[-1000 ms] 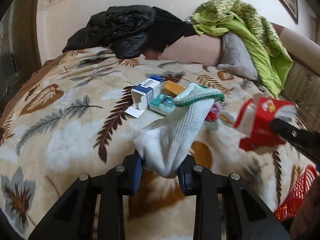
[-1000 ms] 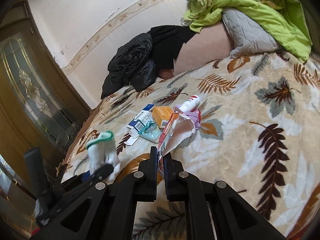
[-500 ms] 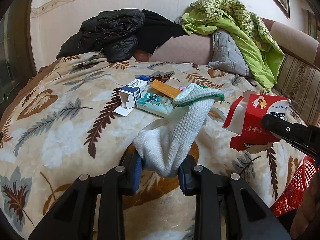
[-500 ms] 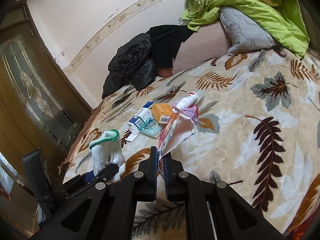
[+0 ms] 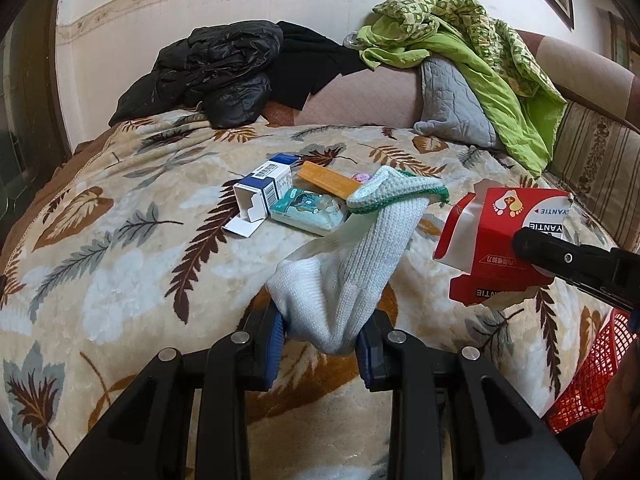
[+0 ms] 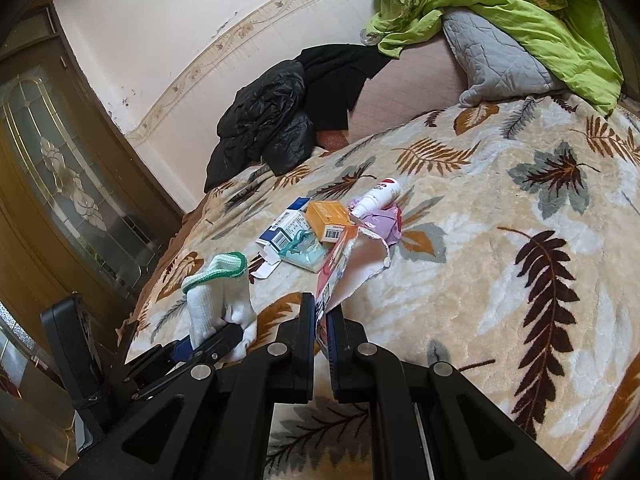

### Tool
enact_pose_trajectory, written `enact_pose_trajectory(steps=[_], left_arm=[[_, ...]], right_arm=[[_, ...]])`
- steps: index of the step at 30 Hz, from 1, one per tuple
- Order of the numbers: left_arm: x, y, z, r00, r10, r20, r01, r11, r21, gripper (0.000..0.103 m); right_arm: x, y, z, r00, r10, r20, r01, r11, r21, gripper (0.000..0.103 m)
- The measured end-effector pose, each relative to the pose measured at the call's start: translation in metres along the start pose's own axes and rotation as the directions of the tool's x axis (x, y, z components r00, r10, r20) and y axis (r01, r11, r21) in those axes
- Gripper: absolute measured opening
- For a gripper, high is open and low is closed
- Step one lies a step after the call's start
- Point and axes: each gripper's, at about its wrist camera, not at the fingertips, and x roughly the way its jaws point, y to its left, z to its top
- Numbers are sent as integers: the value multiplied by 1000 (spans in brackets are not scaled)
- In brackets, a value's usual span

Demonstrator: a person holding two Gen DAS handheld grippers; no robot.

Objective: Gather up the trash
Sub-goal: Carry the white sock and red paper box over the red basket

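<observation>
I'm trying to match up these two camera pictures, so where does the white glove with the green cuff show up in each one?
Left wrist: white glove at centre, pinched in the left gripper.
Right wrist: white glove at lower left.
Shared landmark: the orange box beyond it.

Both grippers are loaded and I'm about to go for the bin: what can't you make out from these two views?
- Red basket: left wrist view, cut off by the lower right edge; inside unseen.
- Red carton: right wrist view, edge-on, print unreadable.
- Purple wrapper: left wrist view, mostly hidden behind the white glove.
- Small white bottle: right wrist view, label too small.
</observation>
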Motion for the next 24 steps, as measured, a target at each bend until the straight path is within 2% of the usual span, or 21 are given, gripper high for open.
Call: enact_pose_trajectory(steps=[17, 24], left_arm=[[-1, -3, -1, 1000, -1, 4, 1, 1000, 7, 29], [-8, -12, 0, 996, -86, 24, 86, 996, 18, 29]], right_arm=[[-1, -3, 0, 1000, -1, 2, 1, 1000, 3, 6], [-29, -14, -1, 999, -4, 40, 3, 999, 33, 6]])
